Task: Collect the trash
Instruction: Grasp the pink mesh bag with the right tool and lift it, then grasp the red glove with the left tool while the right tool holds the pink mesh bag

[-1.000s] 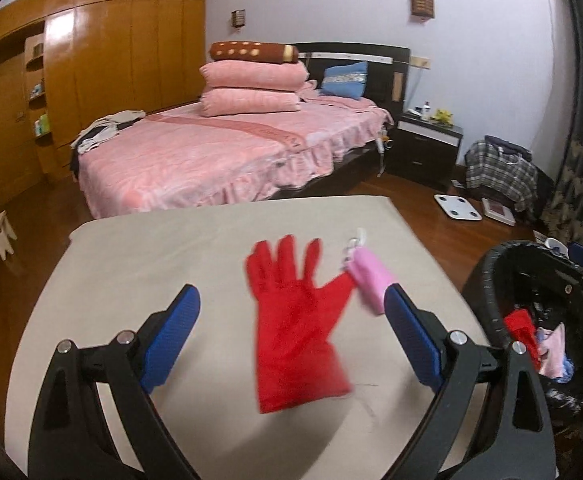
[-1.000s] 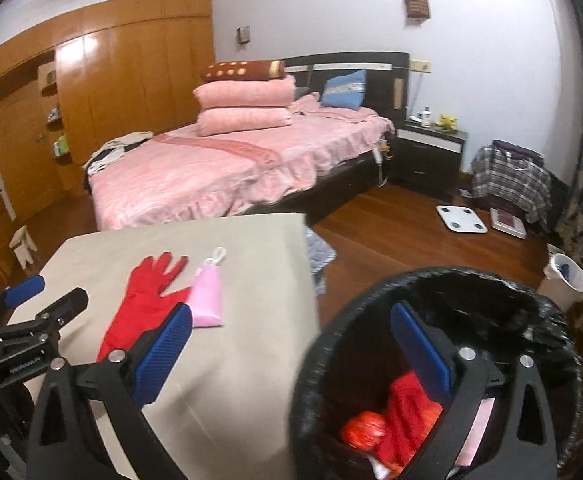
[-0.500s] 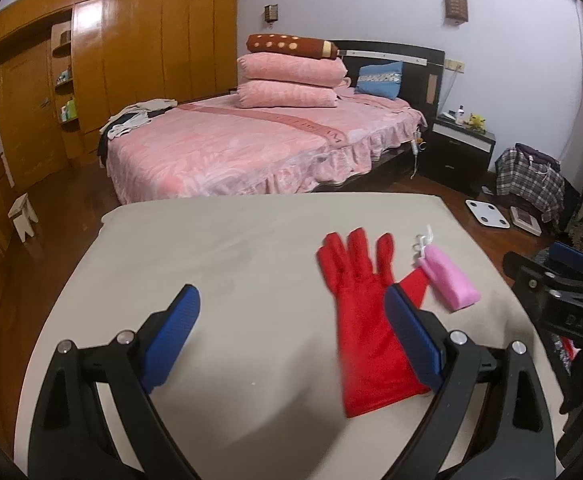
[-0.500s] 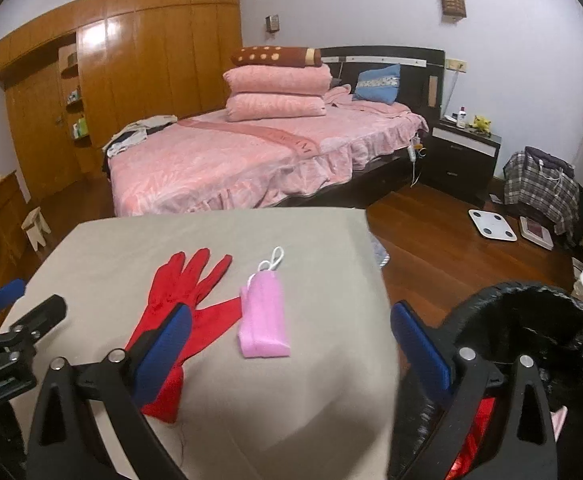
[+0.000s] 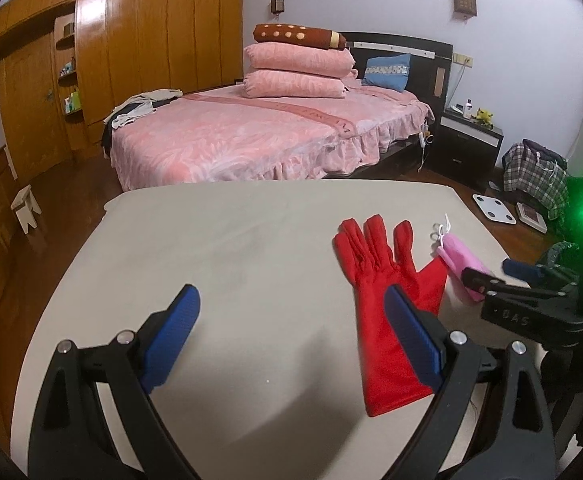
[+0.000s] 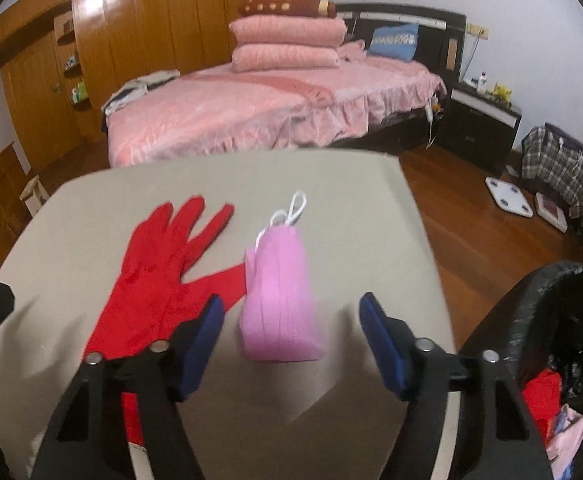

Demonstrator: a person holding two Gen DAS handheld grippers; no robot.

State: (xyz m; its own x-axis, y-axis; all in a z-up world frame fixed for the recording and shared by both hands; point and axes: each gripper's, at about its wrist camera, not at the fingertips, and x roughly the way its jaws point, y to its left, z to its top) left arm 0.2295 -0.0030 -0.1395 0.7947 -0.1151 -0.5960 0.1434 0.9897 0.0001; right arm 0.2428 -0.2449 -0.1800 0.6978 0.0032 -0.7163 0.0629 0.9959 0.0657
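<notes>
From the left wrist view, I see the red glove (image 5: 387, 304) lying flat on the beige worktop (image 5: 231, 264), its long axis running away from me, fingers aimed at the bed (image 5: 251, 136) and cuff nearest me. My left gripper (image 5: 291, 340) stands with its jaws wide apart and nothing between them; its right-hand pad overlaps the glove's palm in the picture, though I cannot tell if it touches. Just right of the glove's thumb lies the pink face mask (image 5: 461, 260), and my right gripper (image 5: 495, 274) reaches in over it from the right edge.

From the right wrist view, the mask (image 6: 281, 300) sits folded, lengthwise away from me, its white ear loops at the far end. It touches the glove's (image 6: 159, 280) thumb tip. My right gripper (image 6: 289, 344) has just been closing its jaws; they stand apart, lined up on the mask's near end, with no pad pressing on it. The black-lined trash bin (image 6: 531, 320) stands to the right beside the worktop (image 6: 351, 208), holding red and pale pink items.
</notes>
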